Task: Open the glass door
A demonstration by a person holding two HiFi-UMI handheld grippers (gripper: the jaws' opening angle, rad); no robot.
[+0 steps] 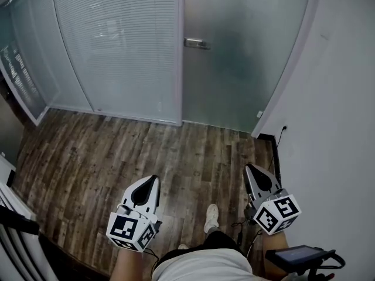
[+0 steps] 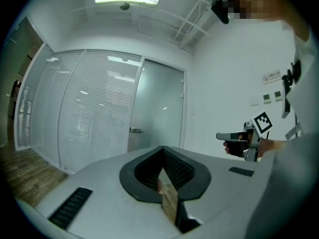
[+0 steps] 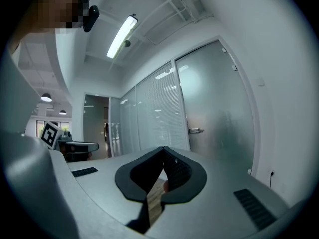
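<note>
Partition (image 1: 117, 45), glazed, with slatted blinds behind the panes, far left to centre. Left hand-held gripper (image 1: 153, 180), held over the wood floor (image 1: 88, 157), jaws together, nothing between them. Glass door (image 1: 246, 57), frosted, standing shut in its frame just right of the partition, lever handle (image 1: 196, 43) at its left edge; well ahead of both grippers. Right hand-held gripper (image 1: 249, 168), jaws likewise together and empty, pointing toward the door. White wall (image 1: 334, 98), far right.

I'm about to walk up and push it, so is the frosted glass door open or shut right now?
Shut. The glass door fills its opening, with no gap showing beside its handle.
</note>
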